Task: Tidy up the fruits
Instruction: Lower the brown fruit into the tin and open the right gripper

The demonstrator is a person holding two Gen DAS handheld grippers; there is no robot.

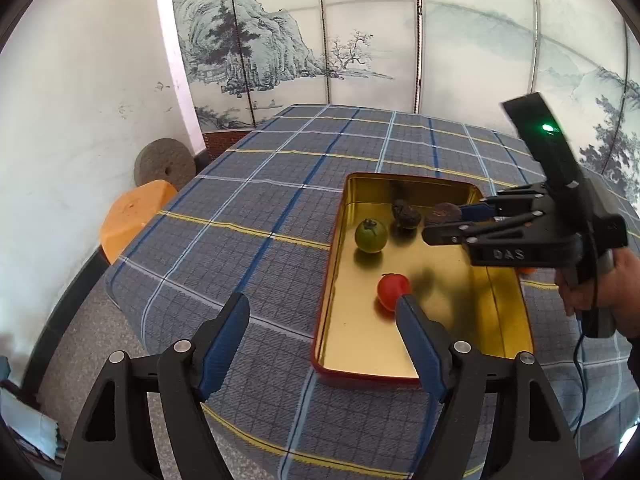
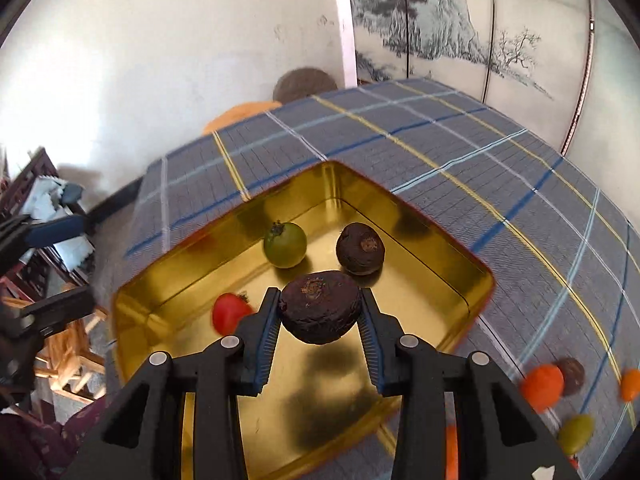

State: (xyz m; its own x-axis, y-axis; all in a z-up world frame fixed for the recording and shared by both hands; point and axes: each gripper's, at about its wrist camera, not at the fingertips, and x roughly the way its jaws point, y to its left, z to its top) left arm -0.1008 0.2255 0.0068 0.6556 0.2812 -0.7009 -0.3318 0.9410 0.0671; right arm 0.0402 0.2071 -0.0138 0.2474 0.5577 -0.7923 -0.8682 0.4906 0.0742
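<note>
On the checked surface (image 2: 500, 168) a gold tin (image 2: 460, 276) is seen, with a green fruit (image 2: 285, 245), a red fruit (image 2: 229, 312) and a dark fruit (image 2: 360, 249) lying in it. A second dark fruit (image 2: 320, 307) is clamped in the right tool (image 2: 320, 312) above the tin, so a placing step is judged in hand; lowering and release are called for next. The left tool (image 1: 322, 326) is held apart and empty near the tin's corner.

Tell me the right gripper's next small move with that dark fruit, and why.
Probably lower it and open. The right gripper is shut on the dark brown fruit, held over bare floor of the gold tin, clear of the green tomato, red tomato and other brown fruit.
</note>
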